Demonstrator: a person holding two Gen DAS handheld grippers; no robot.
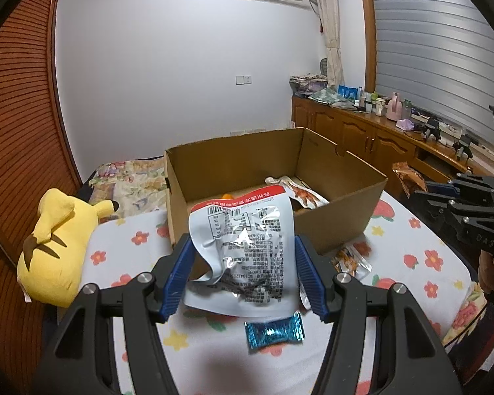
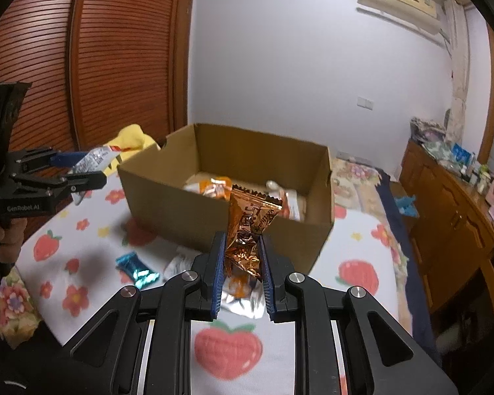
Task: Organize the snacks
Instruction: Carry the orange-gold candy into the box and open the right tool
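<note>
So here's my count. Two grippers, both loaded: my left gripper (image 1: 243,273) has its blue fingers (image 1: 308,279) clamped on one big white printed pouch (image 1: 247,247), held upright just in front of the cardboard box (image 1: 332,227). My right gripper (image 2: 242,273) is squeezed shut on one copper-orange snack packet (image 2: 248,230), also upright, close to the box's near wall.

One box, open top, sitting on the bed (image 2: 359,247) with the strawberry and flower sheet. Inside I count at least three packets: an orange one (image 2: 215,189) toward the left and a couple of white ones (image 2: 288,202) toward the right, though the pile is blurry so don't quote me.

Still loose on the sheet: one blue foil candy (image 1: 275,330) nearest me, one silvery wrapper with orange print (image 1: 350,260) by the box's front corner, and more white wrapper (image 2: 243,299) under the right gripper's fingers that may be the same one.

Around it: one yellow plush (image 1: 52,250) left of the box, a wooden cabinet (image 1: 362,131) with clutter along the right wall. The box's front wall sits between both packets and the inside.
</note>
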